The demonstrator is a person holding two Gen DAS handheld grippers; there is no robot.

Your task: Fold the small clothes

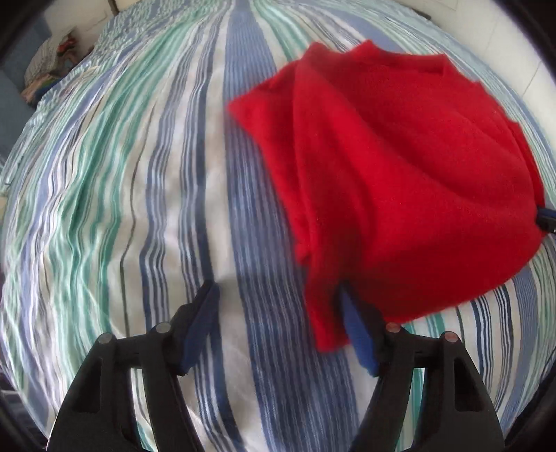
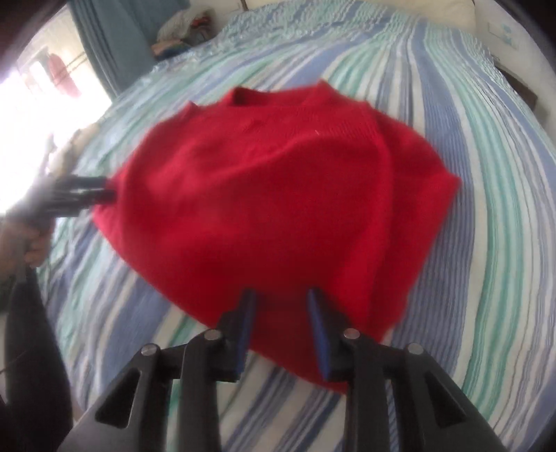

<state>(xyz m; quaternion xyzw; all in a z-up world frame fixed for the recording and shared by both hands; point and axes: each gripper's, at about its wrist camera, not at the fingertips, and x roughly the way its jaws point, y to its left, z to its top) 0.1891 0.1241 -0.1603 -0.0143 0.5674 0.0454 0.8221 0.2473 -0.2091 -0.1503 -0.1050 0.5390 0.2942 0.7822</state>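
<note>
A: Left gripper point(image 1: 278, 295) pose?

B: Pitched steeply down at the bed point(image 1: 139, 174). Jaws stand wide apart, blue pads showing. The right-hand pad sits at the edge of the sweater point(image 1: 399, 174); a red flap hangs just inside it. The left-hand pad has only bedsheet ahead of it. Nothing is pinched between them.

A: Right gripper point(image 2: 279, 295)?

B: Also tilted steeply down. Jaws are parted narrowly, with the sweater's point(image 2: 278, 194) near hem lying in the gap. Whether the pads press the cloth, I cannot tell; the frame is blurred there.

A: Is either gripper visible from the other camera?

B: Yes. In the right wrist view the left gripper point(image 2: 83, 194) shows to the left at the sweater's side edge, a hand point(image 2: 31, 243) behind it, washed out by window glare. In the left wrist view a dark tip of the right gripper point(image 1: 547, 222) pokes out at the far right of the sweater.

A: Where does the sweater sit?

B: On the bed, ahead of both grippers: right of the left one, straight ahead of the right one. Neck opening is on the far side.

A: Material?

B: Red knit, soft, bunched into rounded folds. The sheet is thin cotton-like cloth, striped blue, teal and white, finely wrinkled.

A: Containers?

B: Only a heap of clothes point(image 2: 180, 31) far off past the bed.
</note>
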